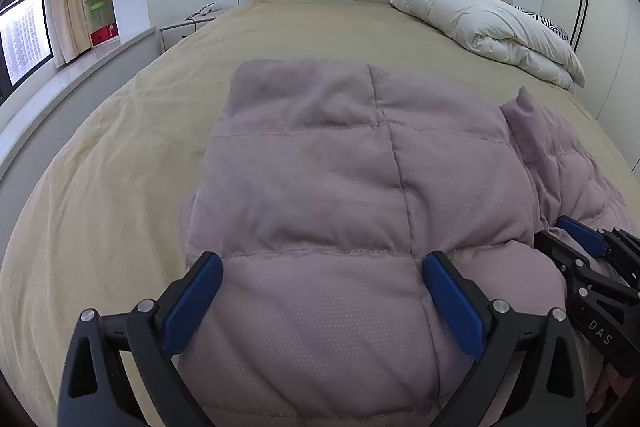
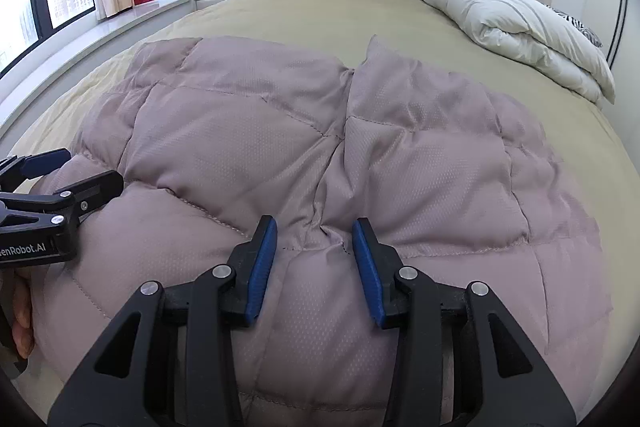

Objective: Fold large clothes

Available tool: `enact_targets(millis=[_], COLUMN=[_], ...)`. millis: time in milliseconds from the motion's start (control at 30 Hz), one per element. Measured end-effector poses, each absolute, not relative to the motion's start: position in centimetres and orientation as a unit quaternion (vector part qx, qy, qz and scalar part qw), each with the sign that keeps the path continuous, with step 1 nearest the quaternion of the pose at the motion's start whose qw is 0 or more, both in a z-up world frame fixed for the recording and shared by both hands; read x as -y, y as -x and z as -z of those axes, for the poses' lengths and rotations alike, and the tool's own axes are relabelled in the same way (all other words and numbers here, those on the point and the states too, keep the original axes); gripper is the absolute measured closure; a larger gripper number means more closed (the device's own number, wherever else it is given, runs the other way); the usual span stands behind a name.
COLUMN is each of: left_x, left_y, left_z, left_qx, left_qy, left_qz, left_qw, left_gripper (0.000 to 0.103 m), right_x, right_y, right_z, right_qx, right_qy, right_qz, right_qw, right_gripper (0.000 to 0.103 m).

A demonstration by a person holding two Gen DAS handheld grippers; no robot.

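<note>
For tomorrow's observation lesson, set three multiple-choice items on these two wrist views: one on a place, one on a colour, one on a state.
1. Where does the white duvet lie?
A. On the windowsill
B. On the bed, at its far right by the headboard
C. On top of the jacket

2. What colour is the quilted jacket?
A. Dusty pink-mauve
B. Dark green
C. Bright yellow

3. How does the left gripper stand?
A. Clamped shut on the duvet
B. Out of view
C. Jaws wide apart over the jacket

Answers:
1 B, the duvet is bunched by the headboard, apart from the jacket.
2 A, both views show pinkish mauve fabric.
3 C, its blue pads stand far apart, with the jacket's fabric between them.
</note>
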State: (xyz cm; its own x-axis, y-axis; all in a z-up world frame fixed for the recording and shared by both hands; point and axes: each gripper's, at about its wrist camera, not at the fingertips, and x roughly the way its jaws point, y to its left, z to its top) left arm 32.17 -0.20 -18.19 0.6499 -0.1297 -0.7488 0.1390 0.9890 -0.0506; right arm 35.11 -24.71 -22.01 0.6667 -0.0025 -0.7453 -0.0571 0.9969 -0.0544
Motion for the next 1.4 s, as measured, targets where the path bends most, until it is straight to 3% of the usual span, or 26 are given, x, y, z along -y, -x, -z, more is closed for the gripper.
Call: enact_targets(millis=[233,400,467,533,567,733,900,1067,1167,1400], left_x=[-0.2,-1.1,-1.4,-1.4,-1.2,-1.2,-1.7,-7.0,-11.8,-16.5], left_y=[-32.6,-31.6,-30.4,-29.6,-29.4,-29.5,-29.6,-27.6,-27.6,-31.7], left_z=[19.0,16.8,16.0,15.7,15.9,17.6,17.3,14.2,13.4,17.2], left_qx=[-0.414,-0.422,-0.413,-0.406,-0.406,-0.409,-0.418,-0.403,-0.403,-0.468], left_qy=[0.008,0.020,0.018,0.014,0.008,0.016,0.022,0.112,0.184,0.325], left_qz=[0.085,0.090,0.086,0.088,0.087,0.088,0.095,0.123,0.122,0.142], left_qw=[0.906,0.902,0.907,0.909,0.910,0.908,0.903,0.900,0.888,0.810], left_gripper=[0.000,0.000,0.000,0.000,0.000,0.000,0.000,0.000,0.000,0.000], right_x=[25.3,28.3,30.7,33.2,34.5,39.8,39.4,41.8,44.0,53.0], right_y=[-35.2,-34.5,-32.4,-30.4,-29.9,-30.0,-29.8,-29.4,-28.2,-27.9], right_z=[23.2,20.1,18.1,16.9,16.9,21.2,22.8,19.9,18.2,20.2], right_qx=[-0.397,-0.414,-0.377,-0.339,-0.338,-0.401,-0.383,-0.396,-0.378,-0.399], right_qy=[0.031,-0.043,-0.057,-0.050,-0.044,-0.067,-0.040,-0.132,-0.167,-0.316], right_qz=[-0.020,-0.063,-0.037,0.004,0.025,0.065,0.062,-0.014,-0.043,-0.042], right_qw=[0.917,0.907,0.924,0.939,0.940,0.911,0.921,0.909,0.910,0.860], right_gripper=[0.063,0.063,0.058,0.032,0.029,0.028,0.027,0.026,0.017,0.017])
